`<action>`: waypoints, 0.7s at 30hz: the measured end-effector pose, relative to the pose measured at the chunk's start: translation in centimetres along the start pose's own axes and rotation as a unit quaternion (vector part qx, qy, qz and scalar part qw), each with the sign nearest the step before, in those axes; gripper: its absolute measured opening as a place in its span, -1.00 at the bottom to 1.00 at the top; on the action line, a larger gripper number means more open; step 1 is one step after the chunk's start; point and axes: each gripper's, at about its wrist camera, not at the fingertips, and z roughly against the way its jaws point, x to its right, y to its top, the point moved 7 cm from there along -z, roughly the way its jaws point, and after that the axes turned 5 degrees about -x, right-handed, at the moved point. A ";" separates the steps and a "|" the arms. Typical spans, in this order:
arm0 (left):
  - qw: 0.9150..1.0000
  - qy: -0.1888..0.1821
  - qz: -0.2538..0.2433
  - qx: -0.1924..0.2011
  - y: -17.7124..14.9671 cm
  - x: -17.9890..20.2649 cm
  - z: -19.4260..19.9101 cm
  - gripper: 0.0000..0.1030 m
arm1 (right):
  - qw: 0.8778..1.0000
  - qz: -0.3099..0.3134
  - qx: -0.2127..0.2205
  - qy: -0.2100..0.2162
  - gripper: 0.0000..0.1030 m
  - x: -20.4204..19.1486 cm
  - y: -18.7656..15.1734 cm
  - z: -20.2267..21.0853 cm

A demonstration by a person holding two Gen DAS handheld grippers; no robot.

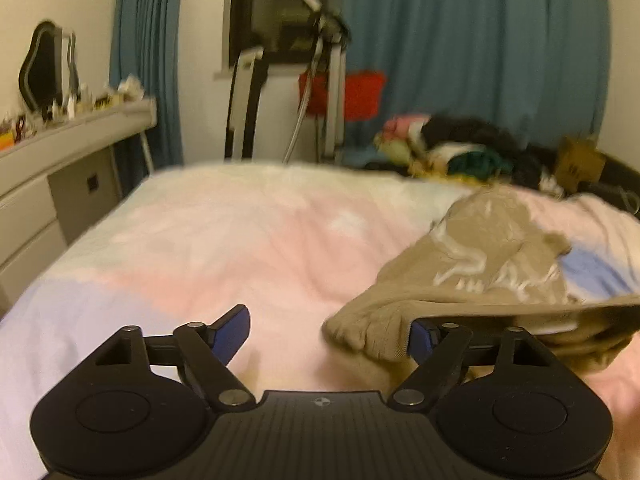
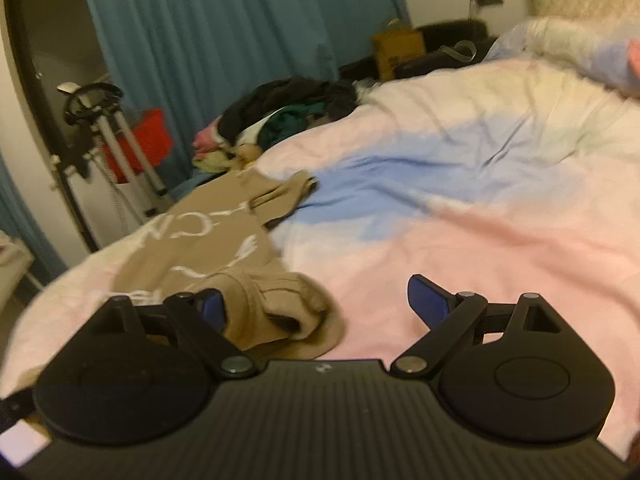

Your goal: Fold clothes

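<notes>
1. Tan knit fabric, a sweater [image 1: 460, 276] with white lettering, is seen lying crumpled on a pink, white and blue bedspread [image 1: 248, 248], toward the bed's near edge, between the two grippers.
2. Both jaws of the left gripper [image 1: 328, 334] are spread wide; a ribbed hem lies against its right blue pad, but nothing is pinched.
3. The right gripper [image 2: 316, 306] is likewise wide open; a bunched sleeve or cuff is draped beside its left pad, not clamped.
4. The step in hand is judged to be taking a fresh hold. A single layer at the hem corner is best pinched by each gripper, the cloth drawn taut and flat before any fold is laid.
5. Much is blurred. The lettering cannot be read, the sweater's far sleeve is partly tucked under, and its near edge is hidden behind the gripper bodies.
6. A heap of other clothes [image 2: 288, 116] sits at the bed's far edge, its items indistinct.
</notes>
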 end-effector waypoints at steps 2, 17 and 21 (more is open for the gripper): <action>0.998 0.003 0.005 -0.055 -1.6 -0.2 -0.9 0.65 | 1.000 0.006 0.019 -0.016 0.78 0.2 0.3 0.4; 0.990 -0.086 0.112 0.005 0.2 -2.1 3.3 0.73 | 0.984 0.095 0.148 0.036 0.78 -3.5 4.8 8.8; 0.995 -0.068 0.067 -0.007 -0.3 -0.8 2.2 0.73 | 0.986 0.092 0.136 0.039 0.78 -3.0 4.4 8.6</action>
